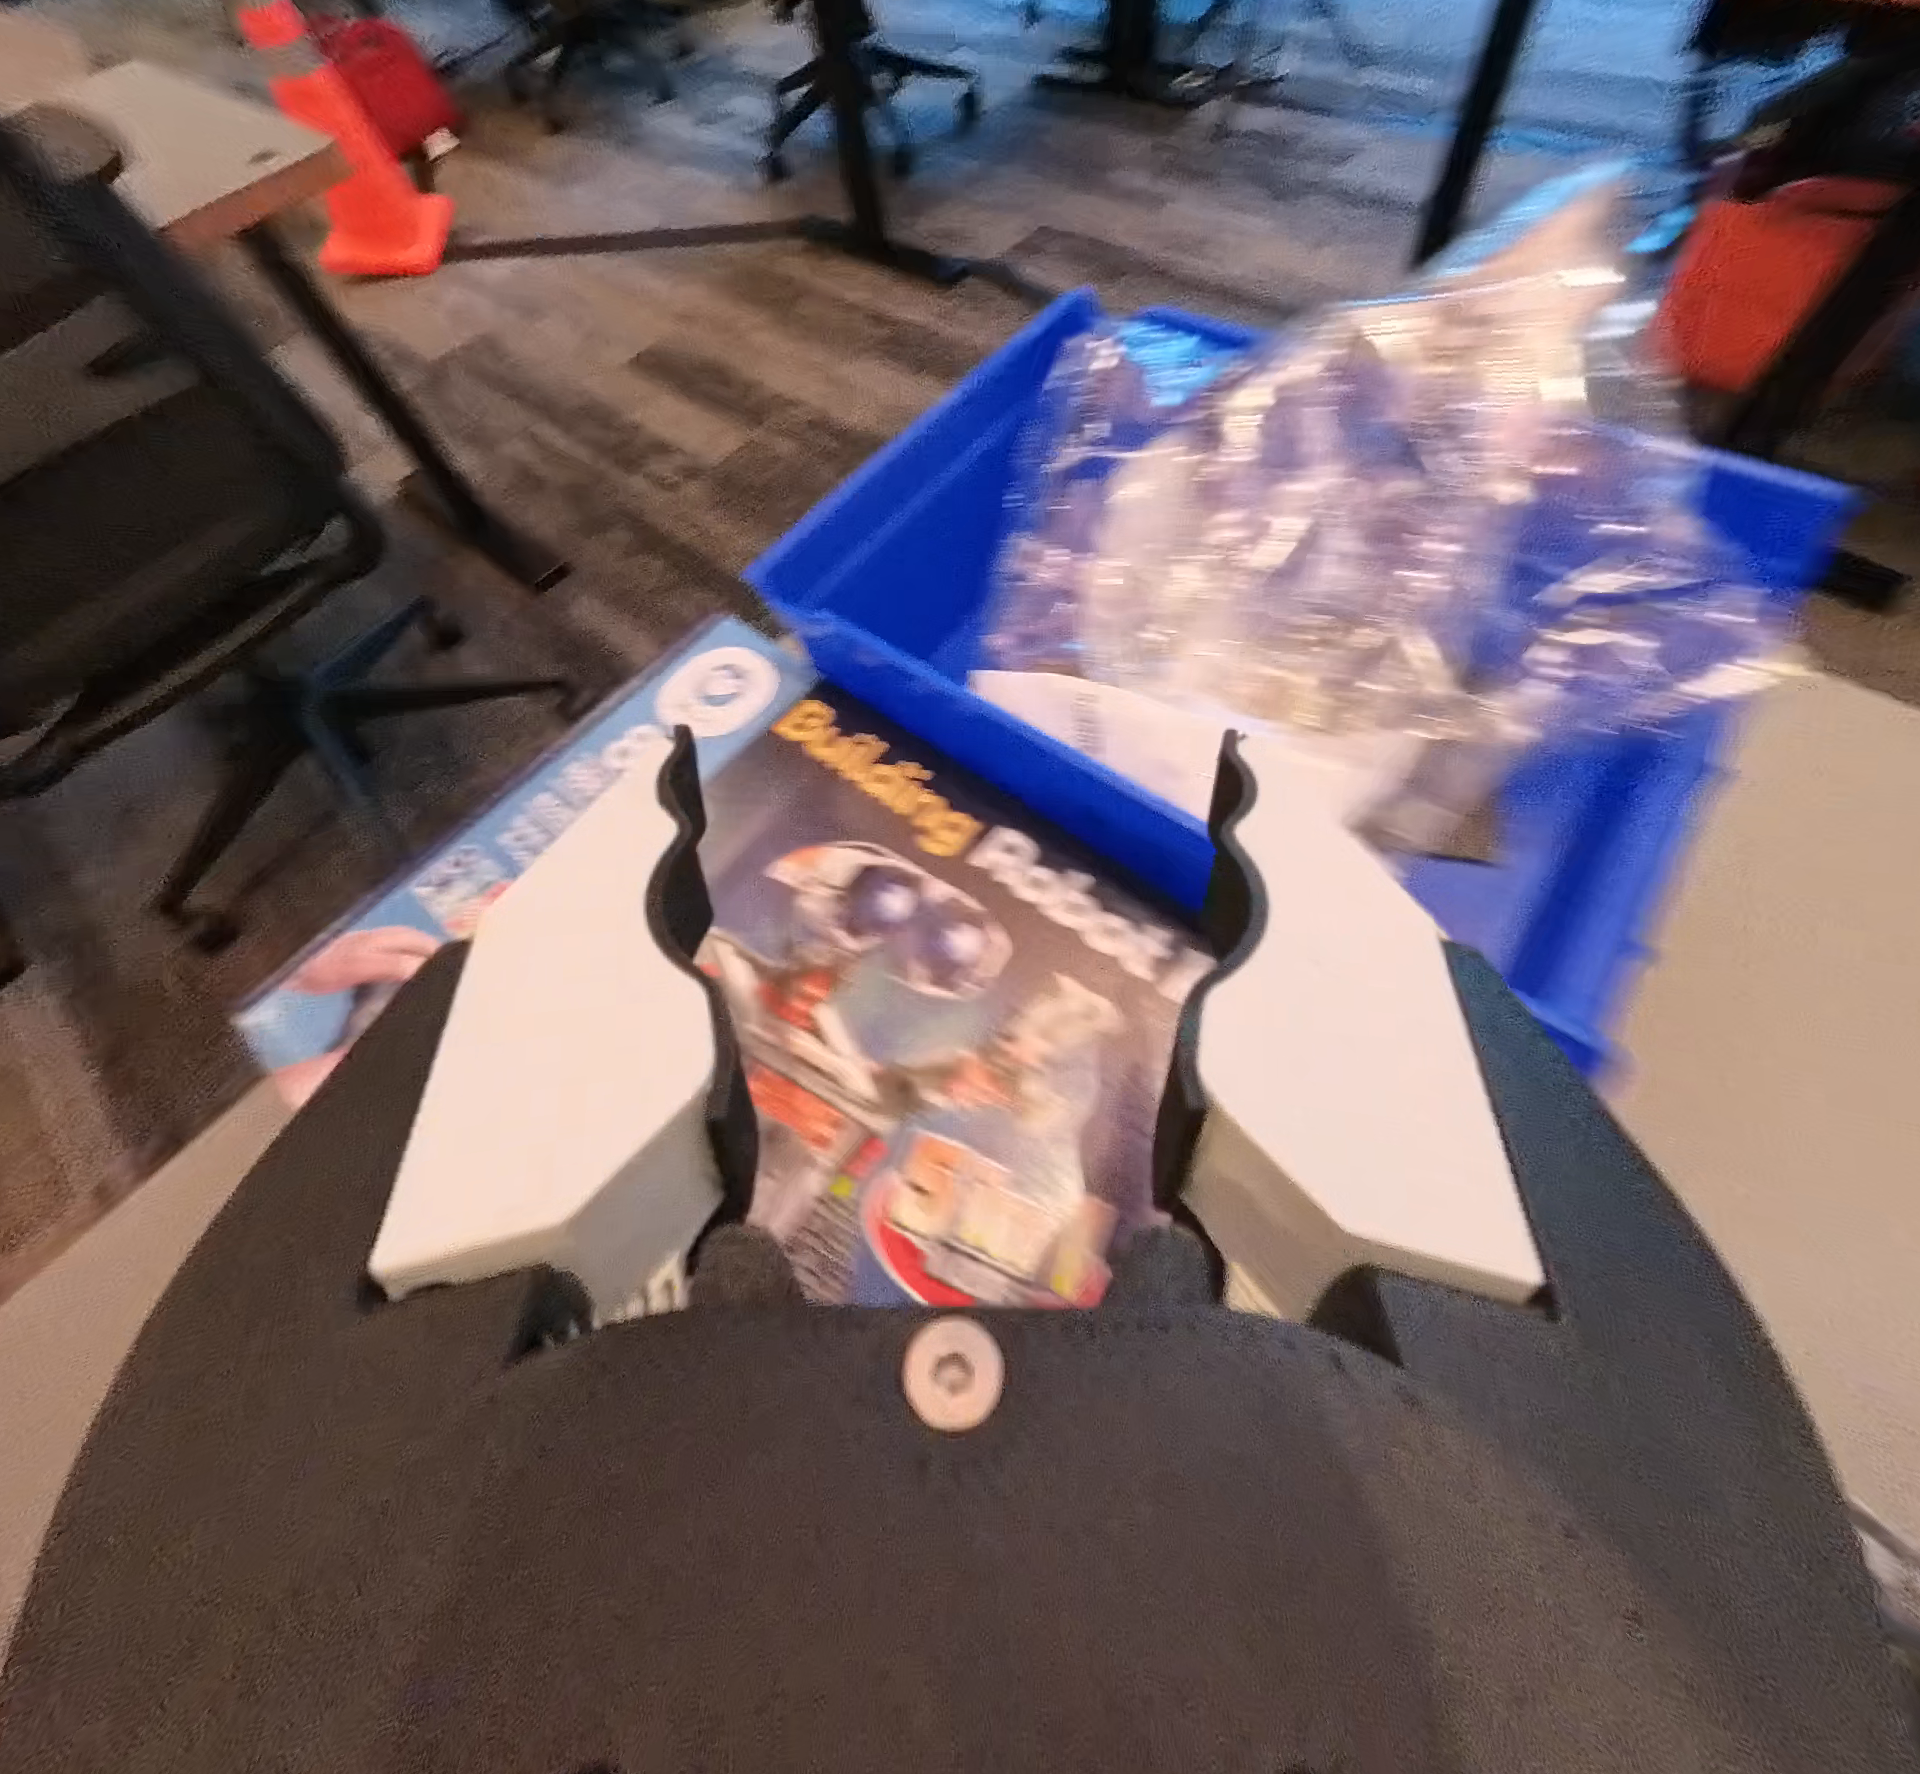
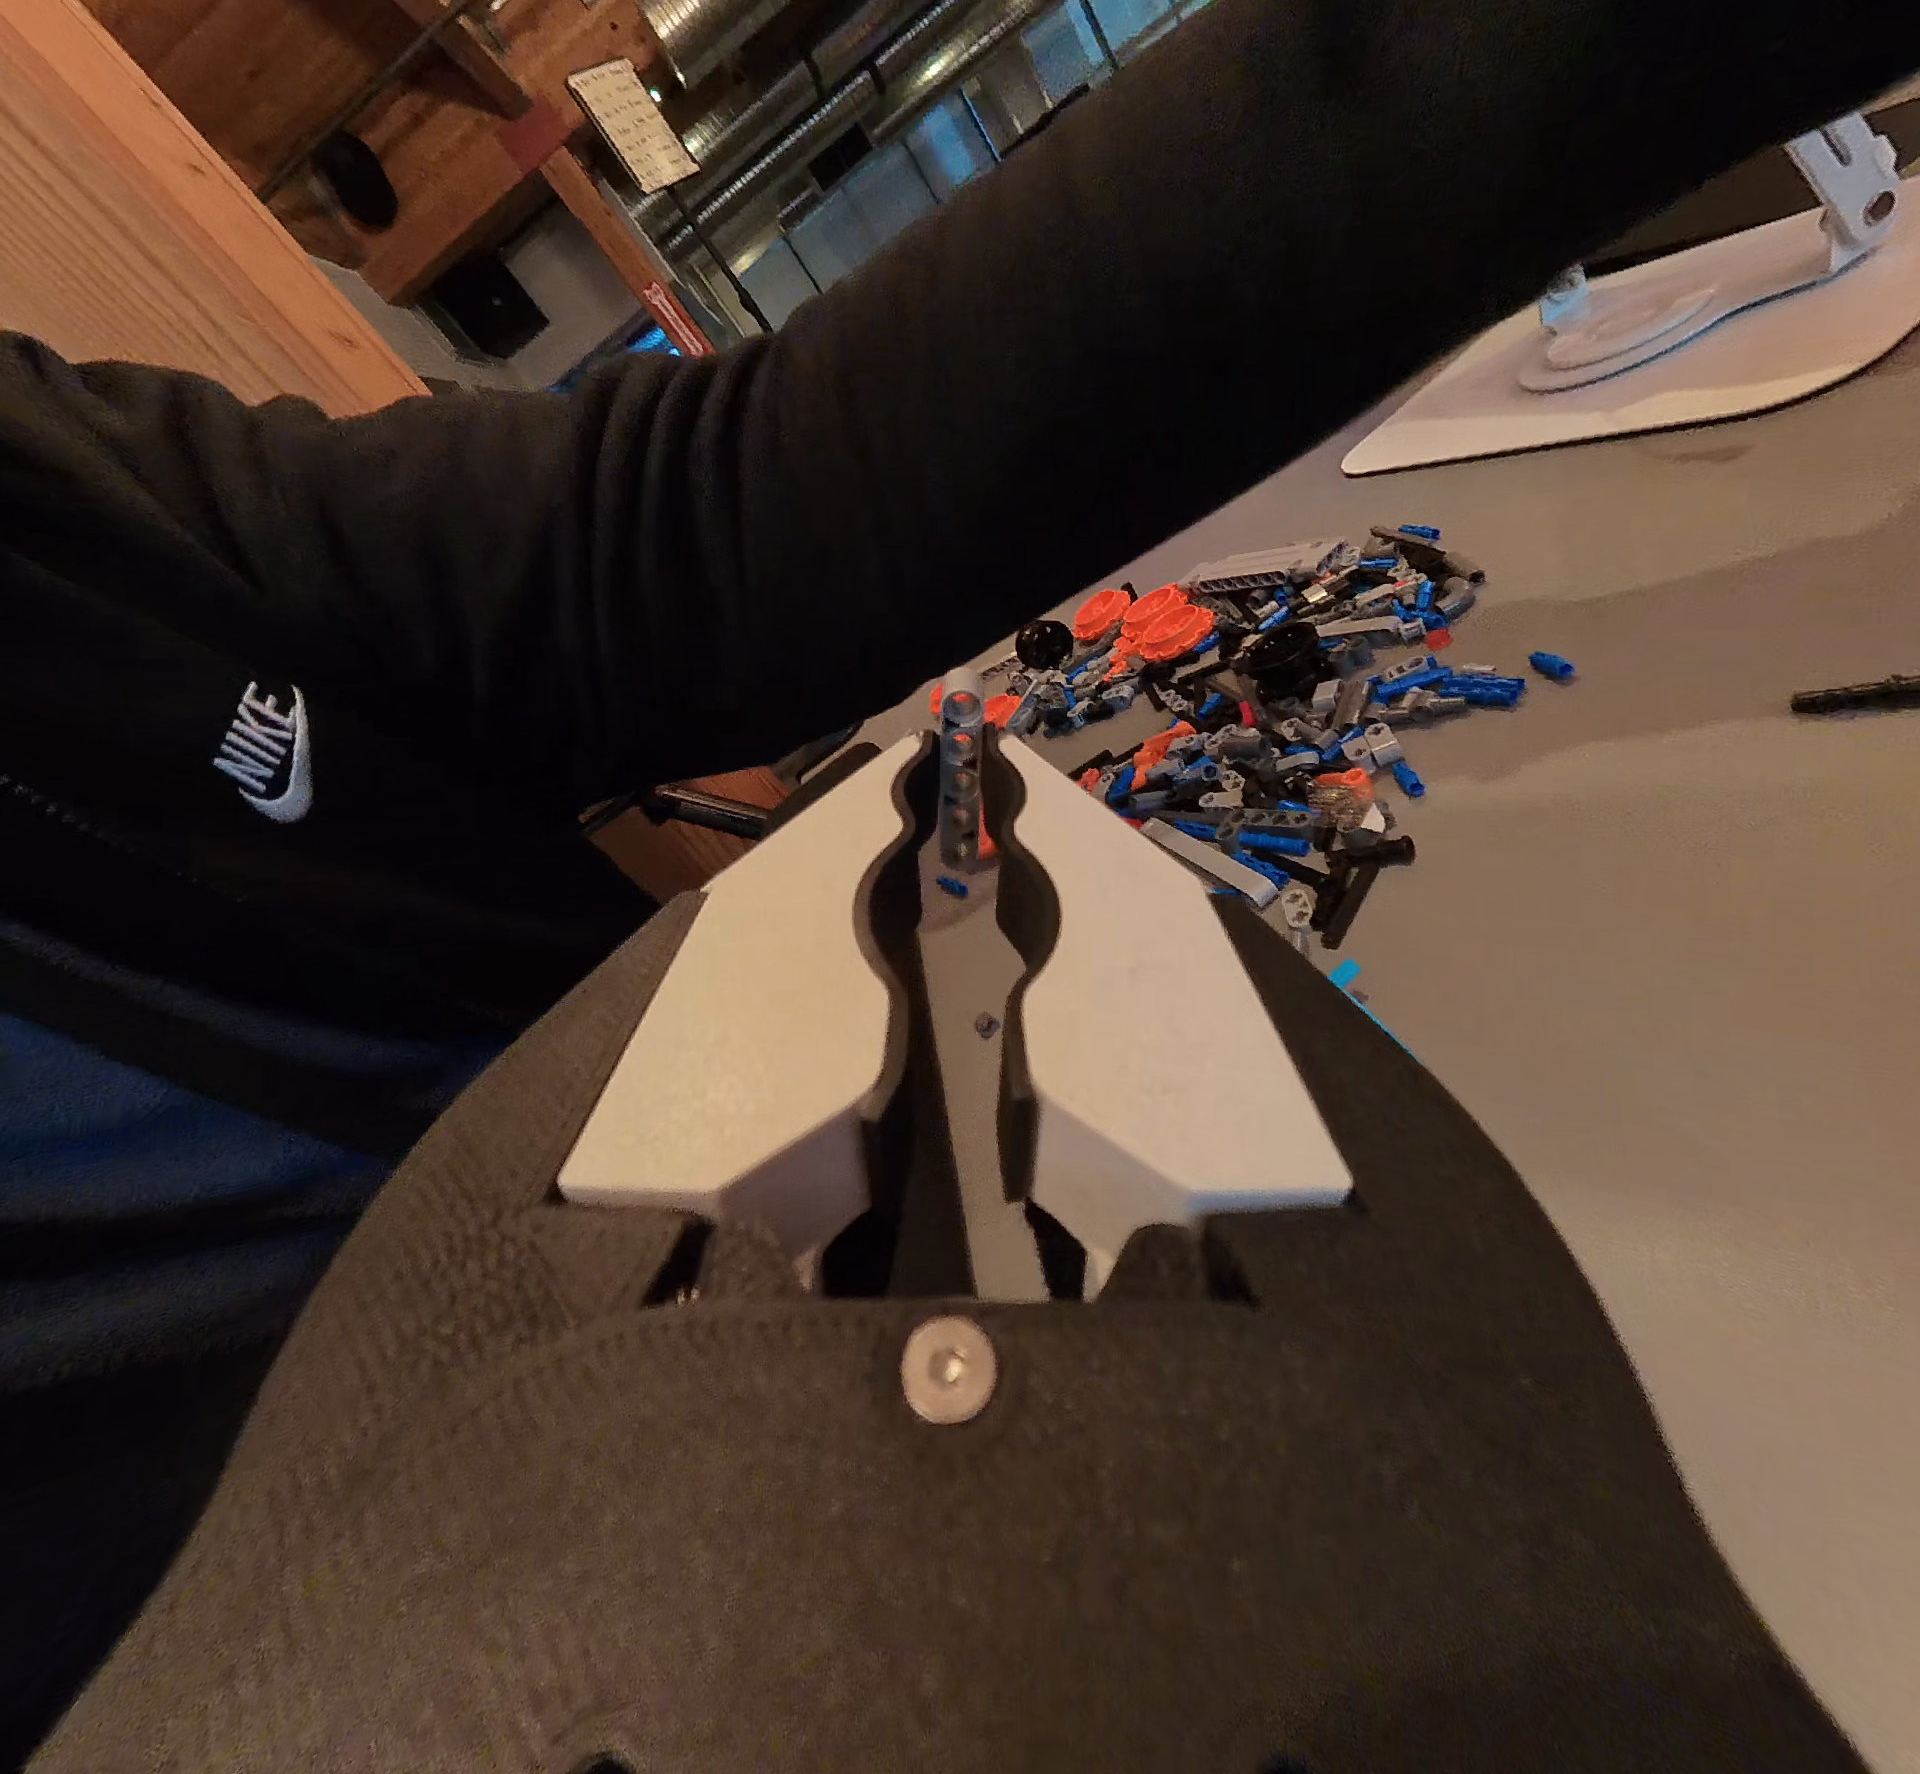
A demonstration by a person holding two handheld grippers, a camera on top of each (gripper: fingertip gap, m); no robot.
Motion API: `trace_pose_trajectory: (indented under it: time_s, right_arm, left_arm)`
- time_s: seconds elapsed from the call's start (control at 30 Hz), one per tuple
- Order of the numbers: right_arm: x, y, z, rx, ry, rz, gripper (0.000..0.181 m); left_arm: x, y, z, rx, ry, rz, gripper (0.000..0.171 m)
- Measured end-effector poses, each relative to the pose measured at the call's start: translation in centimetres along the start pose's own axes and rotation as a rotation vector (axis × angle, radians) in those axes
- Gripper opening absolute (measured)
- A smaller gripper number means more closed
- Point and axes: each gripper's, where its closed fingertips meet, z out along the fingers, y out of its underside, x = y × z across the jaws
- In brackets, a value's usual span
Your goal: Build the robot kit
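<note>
- Here, in the left wrist view, motion blur softens nearly everything; the left gripper (image 1: pixel 954 779) stands wide open with nothing between its white, wavy-edged fingers (image 1: pixel 582 1028).
- Beneath the gap lies a glossy instruction booklet (image 1: pixel 935 1028), its cover partly hidden by the fingers; a second light-blue booklet (image 1: pixel 582 789) pokes out to its left, cut off below.
- Just beyond, a blue plastic bin (image 1: pixel 935 519) sits with a crinkled clear plastic bag (image 1: pixel 1382 519) smeared above it; who or what holds the bag cannot be told.
- An orange traffic cone (image 1: pixel 343 135) stands on the floor far off.
- In the right wrist view, sharper but dim, the right gripper (image 2: pixel 961 748) is nearly closed, pinching a slim grey holed building beam (image 2: pixel 961 779) upright at its fingertips.
- Behind it, a loose pile of blue, grey, black and orange building pieces (image 2: pixel 1278 696) lies on the grey table (image 2: pixel 1610 997).
- A black sleeve (image 2: pixel 935 353) crosses the view, hiding the table's far side.
</note>
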Motion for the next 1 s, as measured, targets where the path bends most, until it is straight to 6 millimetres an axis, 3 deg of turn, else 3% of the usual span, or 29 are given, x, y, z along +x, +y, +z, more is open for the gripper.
trace_pose_trajectory:
  time_s: [0.1, 0.2, 0.23, 0.37, 0.4, 0.47, 0.53, 0.7, 0.87, 0.9, 0.93, 1.0]
  right_arm:
    - [-0.4, -0.2, -0.1, 0.015, -0.023, -0.001, 0.005]
    - [-1.0, -0.3, -0.1, 0.018, -0.048, -0.005, 0.004]
    - [-1.3, -0.3, 0.0, 0.019, -0.058, -0.007, 0.005]
    - [-2.0, -0.5, -0.2, 0.038, -0.09, -0.011, 0.005]
    - [-2.2, -0.6, -0.3, 0.043, -0.099, -0.01, 0.005]
    - [-2.6, -0.6, -0.3, 0.047, -0.114, -0.012, 0.005]
    - [-3.0, -0.6, -0.3, 0.049, -0.128, -0.015, 0.005]
    - [-3.5, -0.8, -0.5, 0.062, -0.154, -0.017, 0.005]
    - [-4.1, -0.9, -0.6, 0.069, -0.177, -0.028, 0.005]
    - [-4.3, -0.9, -0.7, 0.07, -0.182, -0.031, 0.005]
    - [-4.4, -1.0, -0.7, 0.072, -0.185, -0.033, 0.005]
    - [-4.6, -1.1, -0.8, 0.079, -0.192, -0.036, 0.005]
  left_arm:
    - [-8.0, 1.1, 3.1, -0.16, -0.228, 0.088, 0.091]
    - [-14.8, 2.5, 3.4, -0.388, -0.394, 0.211, 0.081]
    - [-15.9, 3.1, 3.5, -0.464, -0.383, 0.214, 0.071]
    - [-21.1, 6.0, 1.6, -0.852, -0.443, 0.336, 0.062]
    - [-21.4, 6.7, 1.4, -0.906, -0.405, 0.309, 0.052]
    - [-21.7, 9.5, 0.3, -1.072, -0.331, 0.202, 0.051]
    - [-22.7, 11.9, -1.0, -1.224, -0.326, 0.211, 0.041]
    - [-22.7, 17.2, -3.3, -1.491, -0.264, 0.215, 0.063]
    - [-22.4, 19.7, -2.4, -1.496, -0.242, 0.188, 0.06]
    - [-22.4, 20.0, -2.2, -1.497, -0.241, 0.2, 0.051]
    - [-23.1, 20.0, -2.2, -1.501, -0.28, 0.219, 0.056]
    - [-23.5, 20.0, -1.5, -1.462, -0.29, 0.212, 0.042]
